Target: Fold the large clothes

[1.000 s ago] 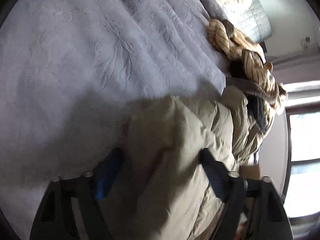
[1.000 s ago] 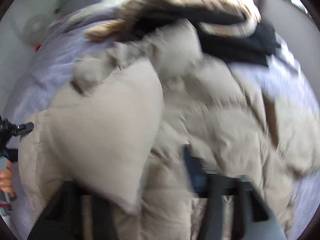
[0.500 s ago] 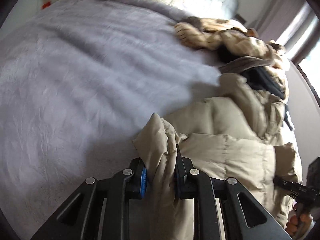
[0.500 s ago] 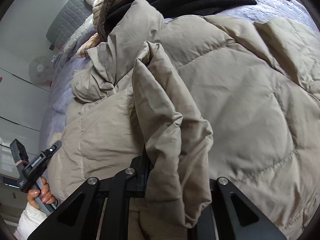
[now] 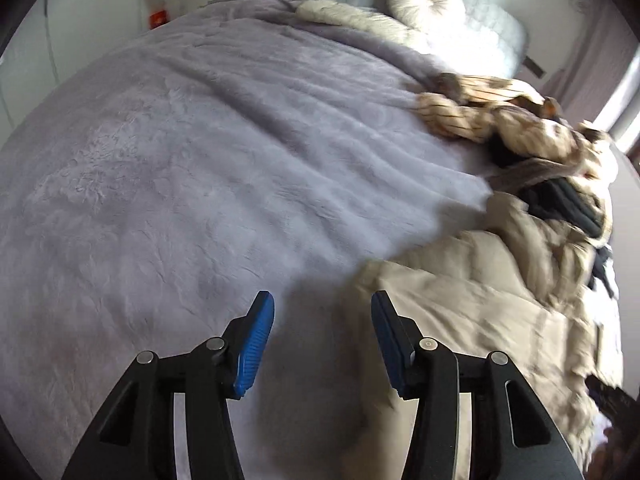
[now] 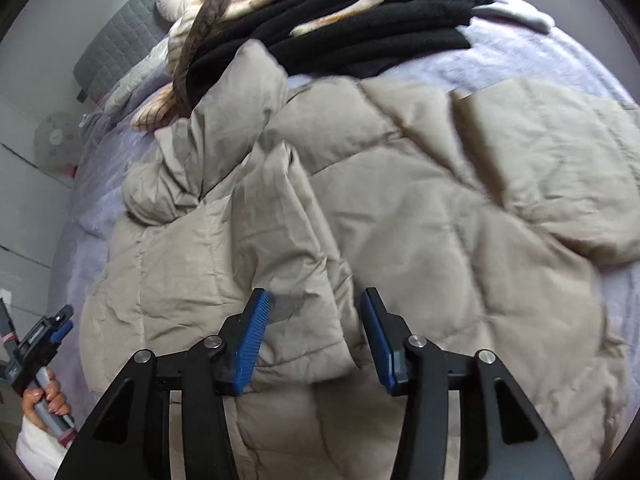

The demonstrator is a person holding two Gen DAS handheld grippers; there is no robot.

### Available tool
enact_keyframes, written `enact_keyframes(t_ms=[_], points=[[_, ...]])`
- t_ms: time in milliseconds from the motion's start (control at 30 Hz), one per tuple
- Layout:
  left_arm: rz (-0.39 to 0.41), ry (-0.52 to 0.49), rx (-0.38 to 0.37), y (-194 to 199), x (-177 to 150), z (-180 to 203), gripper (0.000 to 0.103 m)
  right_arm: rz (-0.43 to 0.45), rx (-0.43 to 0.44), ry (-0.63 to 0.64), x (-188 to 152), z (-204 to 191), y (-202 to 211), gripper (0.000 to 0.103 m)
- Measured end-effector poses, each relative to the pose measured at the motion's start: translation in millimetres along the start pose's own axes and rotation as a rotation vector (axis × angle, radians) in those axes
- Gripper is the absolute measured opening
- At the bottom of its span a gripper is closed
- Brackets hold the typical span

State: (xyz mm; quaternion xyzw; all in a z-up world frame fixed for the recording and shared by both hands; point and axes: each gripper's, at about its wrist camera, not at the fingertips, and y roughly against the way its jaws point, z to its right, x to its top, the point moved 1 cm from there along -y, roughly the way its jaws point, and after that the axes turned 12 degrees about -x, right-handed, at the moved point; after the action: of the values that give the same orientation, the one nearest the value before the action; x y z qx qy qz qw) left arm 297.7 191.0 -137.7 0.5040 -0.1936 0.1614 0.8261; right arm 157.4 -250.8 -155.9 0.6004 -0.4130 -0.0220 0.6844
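Bed (image 5: 200,160) with grey-lilac blanket, quilted headboard (image 5: 472,12) behind. Beige puffer coat (image 6: 400,208) lies spread on it. My left tool (image 5: 322,312) and right tool (image 6: 314,312) have just been opening; both empty, above the coat.

Jacket (image 6: 400,208): plain beige, quilted in big squares. Bedspread (image 5: 192,168): lavender-grey with an embossed leaf texture. My pads (image 6: 252,340) are blue and ribbed, on black frames. Sweater (image 6: 360,28): black. Knit (image 5: 460,116) on the pile: cream with thin dark stripes. Headboard (image 5: 492,24): grey, diamond-stitched. Round cushion (image 5: 426,0): off-white. My sleeve (image 6: 36,448): white.
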Motion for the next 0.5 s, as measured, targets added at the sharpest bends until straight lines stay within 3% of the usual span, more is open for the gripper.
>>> enact_keyframes(t_ms=[67,167,267,367,500], points=[[-0.009,-0.042,-0.064,11,-14,23,0.052,0.062,0.012,0.014,1,2,20,0.023],[-0.061,-0.114,-0.06,0,-38,48,0.052,0.099,0.051,0.126,0,-15,31,0.02],[-0.127,-0.135,0.045,-34,-65,49,0.052,0.016,0.058,0.176,-4,-35,1,0.02],[-0.127,-0.086,0.054,-53,-72,38,0.054,-0.039,-0.009,0.187,-20,-22,-29,0.02],[-0.114,-0.053,0.113,-67,-65,29,0.081,-0.053,0.008,0.142,-15,-7,-52,0.015]])
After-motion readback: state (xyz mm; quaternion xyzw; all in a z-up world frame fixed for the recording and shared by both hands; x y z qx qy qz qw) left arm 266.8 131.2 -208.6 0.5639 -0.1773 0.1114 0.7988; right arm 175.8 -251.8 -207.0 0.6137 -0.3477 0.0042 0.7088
